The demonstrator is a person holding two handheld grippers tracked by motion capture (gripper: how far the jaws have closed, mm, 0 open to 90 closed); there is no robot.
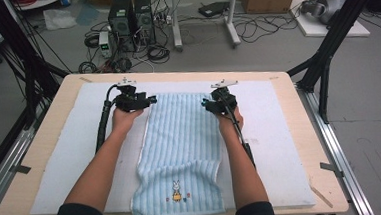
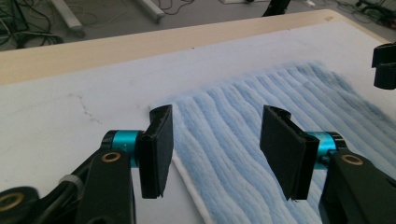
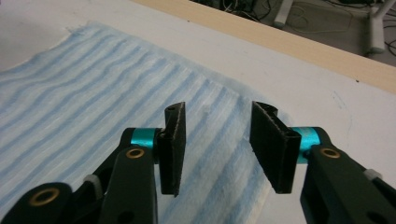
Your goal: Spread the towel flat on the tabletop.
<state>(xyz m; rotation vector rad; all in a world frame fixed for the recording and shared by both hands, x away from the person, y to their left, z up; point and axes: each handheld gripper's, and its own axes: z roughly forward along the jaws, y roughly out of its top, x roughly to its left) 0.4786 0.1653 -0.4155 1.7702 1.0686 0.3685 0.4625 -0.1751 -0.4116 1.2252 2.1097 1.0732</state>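
- I hold a hand-held gripper in each hand at the far end of a light blue striped towel (image 1: 183,138) that lies flat on the white mat (image 1: 275,132) covering the wooden surface (image 1: 306,145).
- My left hand-held gripper (image 1: 150,100) sits at the towel's far left corner; my right hand-held gripper (image 1: 206,104) sits at its far right corner.
- In the left gripper view, my left hand-held gripper (image 2: 215,149) has its jaws standing apart, with nothing pinched between them. One pad (image 2: 156,149) hangs over the towel's white-edged side and the bare mat, the other (image 2: 282,156) over the blue ribs.
- The towel (image 2: 261,135) lies flat under those jaws, its corner just ahead of the left pad.
- In the right gripper view, my right hand-held gripper (image 3: 217,144) is likewise parted and grips nothing. Both pads (image 3: 273,144) hover above the towel's (image 3: 93,102) edge, where the blue ribs meet the white mat (image 3: 327,102).
- The towel runs from the far end toward me, and its near end hangs at the surface's near edge between my forearms.
- Near that end there is a ripple across the cloth, and below it a small embroidered rabbit (image 1: 176,191) in yellow.
- My left hand (image 1: 125,117) rests on the mat just beside the towel; my right hand (image 1: 228,119) rests on the towel's right edge.
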